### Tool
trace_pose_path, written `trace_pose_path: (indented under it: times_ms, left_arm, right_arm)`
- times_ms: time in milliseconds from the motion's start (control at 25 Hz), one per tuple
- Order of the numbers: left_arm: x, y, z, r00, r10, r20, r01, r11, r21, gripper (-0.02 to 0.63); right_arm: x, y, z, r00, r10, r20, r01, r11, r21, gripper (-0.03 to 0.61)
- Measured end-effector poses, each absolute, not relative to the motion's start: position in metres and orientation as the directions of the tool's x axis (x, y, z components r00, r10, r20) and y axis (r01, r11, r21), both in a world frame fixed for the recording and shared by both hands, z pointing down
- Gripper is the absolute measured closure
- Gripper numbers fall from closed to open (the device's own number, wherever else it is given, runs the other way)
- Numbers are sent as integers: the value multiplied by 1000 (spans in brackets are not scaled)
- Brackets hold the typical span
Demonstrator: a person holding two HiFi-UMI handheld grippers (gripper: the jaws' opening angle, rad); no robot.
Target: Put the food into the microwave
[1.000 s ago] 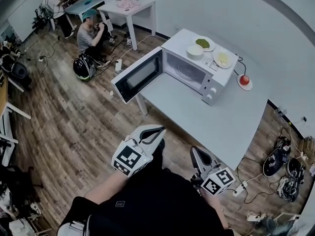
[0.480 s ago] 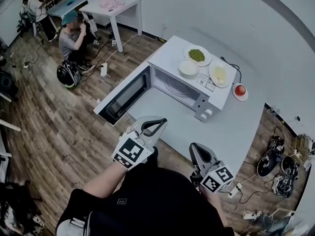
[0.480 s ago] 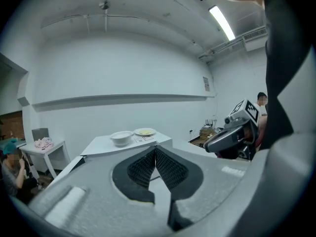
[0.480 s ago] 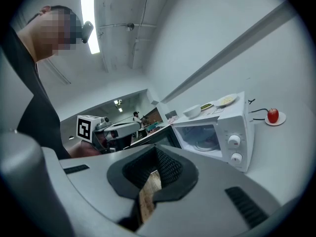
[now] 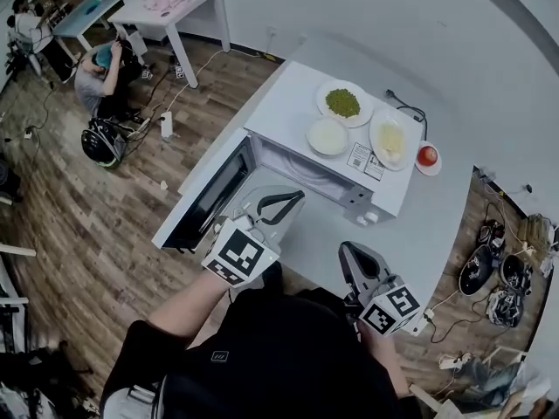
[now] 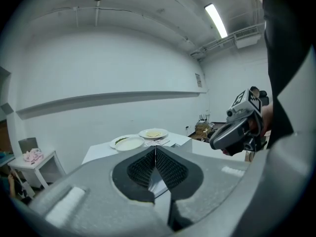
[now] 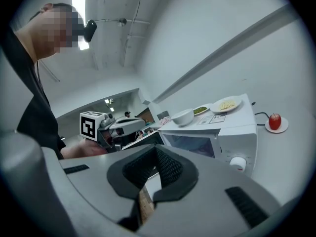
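Observation:
A white microwave (image 5: 376,201) stands on the white table (image 5: 437,216), its door (image 5: 205,201) swung open to the left. On its top sit a plate of green food (image 5: 342,103), a white bowl (image 5: 327,135) and a plate of yellow food (image 5: 390,138). A red apple (image 5: 427,155) rests on a small dish to the right. My left gripper (image 5: 297,199) is shut and empty in front of the open door. My right gripper (image 5: 348,251) is shut and empty too, near the table's front edge. In the right gripper view the bowl (image 7: 183,116) and apple (image 7: 275,121) show.
People (image 5: 103,70) sit on the wooden floor at the upper left, next to a small white table (image 5: 175,7). Shoes and cables (image 5: 493,278) lie on the floor right of the table. A black cable (image 5: 406,110) runs behind the microwave.
I have stepped closer: the microwave and table have come nearer in the head view. Both grippers moved forward toward the open door and stayed shut.

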State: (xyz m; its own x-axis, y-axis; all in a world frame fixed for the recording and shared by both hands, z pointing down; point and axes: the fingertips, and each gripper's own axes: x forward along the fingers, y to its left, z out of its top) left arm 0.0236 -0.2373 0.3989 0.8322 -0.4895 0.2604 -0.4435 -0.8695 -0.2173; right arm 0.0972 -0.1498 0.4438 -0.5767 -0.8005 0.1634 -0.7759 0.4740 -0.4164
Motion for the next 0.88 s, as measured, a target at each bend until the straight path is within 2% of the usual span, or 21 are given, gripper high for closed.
trace_pose_path:
  times_ms: [200,560,880]
  left_arm:
    - [44,-270,405,776,-537,331,-409,-828,-384,604]
    - [78,-323,422,631,-624,461,-215,-712,-669,601]
    - [94,-319,438,617,-567,545,-65,-727,-683,564]
  right_arm:
    - [102,-166,448,-619,-764,181,-751,508,-422,568]
    - [142,-170,461,-603,-776,184,-745,465,-479,568]
    - [162,-166,466,-571,-799,191,-759,424,-495,568]
